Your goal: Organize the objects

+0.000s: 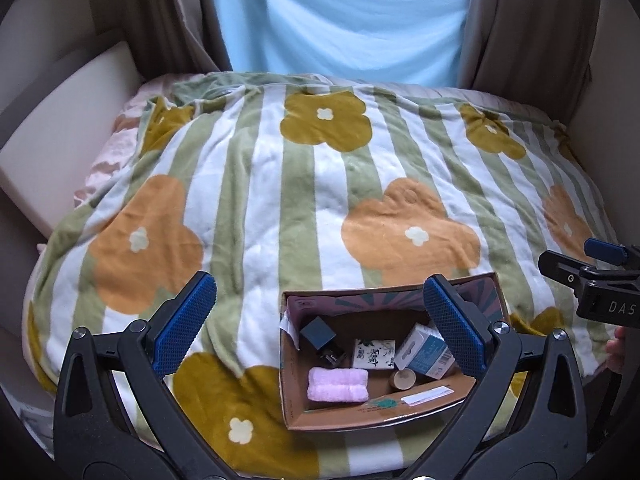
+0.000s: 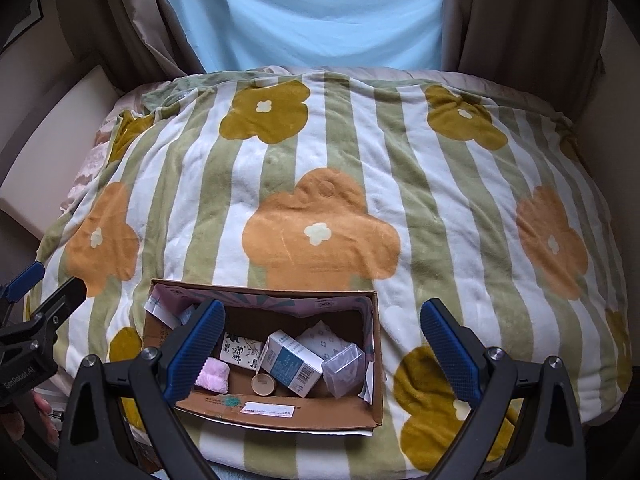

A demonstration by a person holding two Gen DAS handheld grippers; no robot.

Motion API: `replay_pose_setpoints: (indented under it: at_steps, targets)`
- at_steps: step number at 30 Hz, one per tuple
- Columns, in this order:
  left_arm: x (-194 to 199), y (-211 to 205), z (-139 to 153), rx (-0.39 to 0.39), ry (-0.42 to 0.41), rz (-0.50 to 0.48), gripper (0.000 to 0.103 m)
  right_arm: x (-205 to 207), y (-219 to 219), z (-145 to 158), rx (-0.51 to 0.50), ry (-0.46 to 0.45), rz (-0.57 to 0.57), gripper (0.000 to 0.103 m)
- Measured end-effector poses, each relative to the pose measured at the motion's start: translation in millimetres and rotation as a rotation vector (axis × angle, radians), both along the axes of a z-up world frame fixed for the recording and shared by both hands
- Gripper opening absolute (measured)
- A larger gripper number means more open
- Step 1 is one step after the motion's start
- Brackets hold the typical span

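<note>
An open cardboard box [image 1: 360,414] [image 2: 280,414] sits on the flowered blanket near the bed's front edge. Inside lie a pink folded cloth [image 1: 338,385] [image 2: 214,378], a white-and-blue carton [image 1: 426,354] [image 2: 290,364], a tissue pack with black print [image 1: 373,354] [image 2: 241,350], a small round wooden lid [image 1: 403,379] [image 2: 263,384], a dark blue cube [image 1: 319,333] and a clear plastic case [image 2: 343,368]. My left gripper [image 1: 320,332] is open and empty above the box's left side. My right gripper [image 2: 320,344] is open and empty above the box's right side.
The striped flower blanket [image 1: 280,184] [image 2: 400,168] covers the whole bed. A cream headboard panel [image 1: 60,132] runs along the left. Brown curtains [image 1: 520,20] and a blue cloth [image 1: 340,12] hang behind the bed. The right gripper shows at the left wrist view's right edge [image 1: 592,276].
</note>
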State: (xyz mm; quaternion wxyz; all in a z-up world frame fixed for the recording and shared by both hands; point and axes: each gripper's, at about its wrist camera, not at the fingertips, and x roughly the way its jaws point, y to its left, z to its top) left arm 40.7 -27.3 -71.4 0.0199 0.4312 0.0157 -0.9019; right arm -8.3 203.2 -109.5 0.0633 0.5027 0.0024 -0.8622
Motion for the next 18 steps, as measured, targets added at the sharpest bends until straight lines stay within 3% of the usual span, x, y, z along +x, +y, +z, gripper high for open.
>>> replay_pose_setpoints:
  at_steps: [18]
  targets:
    - [-7.0, -10.4, 1.7, 0.034, 0.010, 0.025, 0.103, -5.0, 1.3, 11.6, 0.017, 0.033, -0.017, 0.098]
